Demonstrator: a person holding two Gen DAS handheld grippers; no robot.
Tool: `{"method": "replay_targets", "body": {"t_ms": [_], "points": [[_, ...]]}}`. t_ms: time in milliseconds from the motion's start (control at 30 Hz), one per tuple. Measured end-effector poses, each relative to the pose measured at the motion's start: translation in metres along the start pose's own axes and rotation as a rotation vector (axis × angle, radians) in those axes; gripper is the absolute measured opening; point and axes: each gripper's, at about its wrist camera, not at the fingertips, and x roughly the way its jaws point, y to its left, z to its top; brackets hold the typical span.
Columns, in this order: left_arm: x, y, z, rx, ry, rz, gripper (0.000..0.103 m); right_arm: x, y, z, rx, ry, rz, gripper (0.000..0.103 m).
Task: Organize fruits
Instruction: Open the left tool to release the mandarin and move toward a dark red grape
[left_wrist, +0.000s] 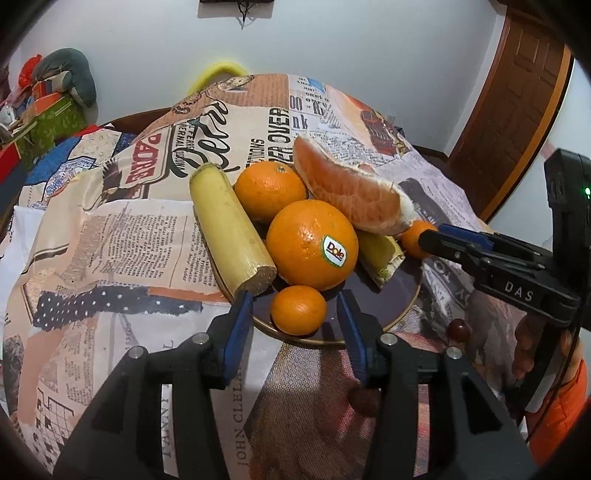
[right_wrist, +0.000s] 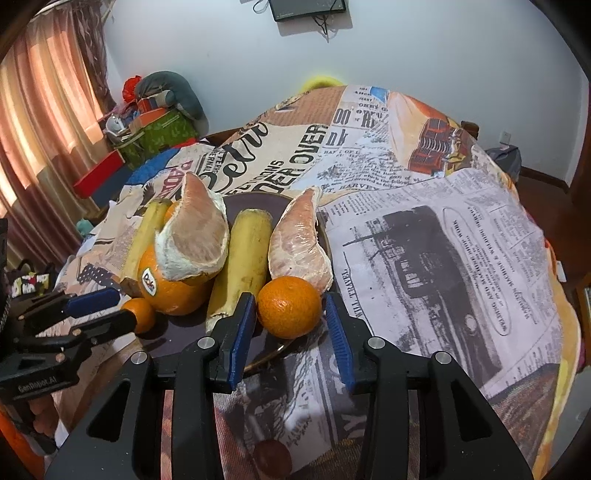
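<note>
White walls and a newspaper-print cloth (right_wrist: 443, 240) over the bench are framing everything I am working on. My left gripper (left_wrist: 295, 314) is hanging spread wide, pinching nothing, with a small mandarin (left_wrist: 298, 310) sitting right between its blue pads at the near rim of the dark plate (left_wrist: 402, 306). My right gripper (right_wrist: 290, 325) is likewise spread and empty, and a second mandarin (right_wrist: 289, 307) is lying just ahead of its opening, at the plate's edge on that side. So each hand is facing its own mandarin straight on, and neither pad is touching fruit as far as I can tell.

Moving outward, a big orange with a Dole sticker (left_wrist: 312, 243) is sitting behind the left mandarin, with another orange (left_wrist: 270, 192) further back. Beside them a pale cut stalk (left_wrist: 231, 225) is lying with its long axis running away from me, and a pomelo wedge (left_wrist: 354, 192) is leaning across the top of the pile. From the right wrist I am seeing a second stalk (right_wrist: 242, 262) and a second wedge (right_wrist: 301, 240) standing on the plate.

Two small dark red fruits (left_wrist: 458, 329) are still lying off the plate on the cloth, so I judge the sorting unfinished.
</note>
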Motion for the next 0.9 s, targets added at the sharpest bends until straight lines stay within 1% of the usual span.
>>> {"method": "replay_targets", "body": {"t_ms": [233, 433, 600, 700, 800, 900], "points": [[-0.022, -0.003, 0.0, 0.002, -0.028, 0.007, 0.047, -0.028, 0.007, -0.004, -0.018, -0.036, -0.013, 0.037], [-0.044, -0.01, -0.004, 0.02, -0.051, 0.012, 0.047, -0.048, 0.012, -0.013, -0.031, -0.051, -0.031, 0.038], [-0.053, -0.015, -0.011, 0.034, -0.055, 0.015, 0.053, -0.061, 0.013, -0.026, -0.029, -0.046, -0.04, 0.04], [-0.053, -0.019, -0.017, 0.046, -0.037, 0.01, 0.053, -0.066, 0.012, -0.035, -0.024, -0.038, -0.043, 0.041], [-0.047, -0.022, -0.026, 0.05, 0.005, -0.007, 0.053, -0.07, 0.012, -0.044, -0.014, -0.031, -0.052, 0.041], [-0.039, -0.026, -0.035, 0.06, 0.04, -0.008, 0.053, -0.07, 0.009, -0.055, 0.004, -0.018, -0.051, 0.041]]}}
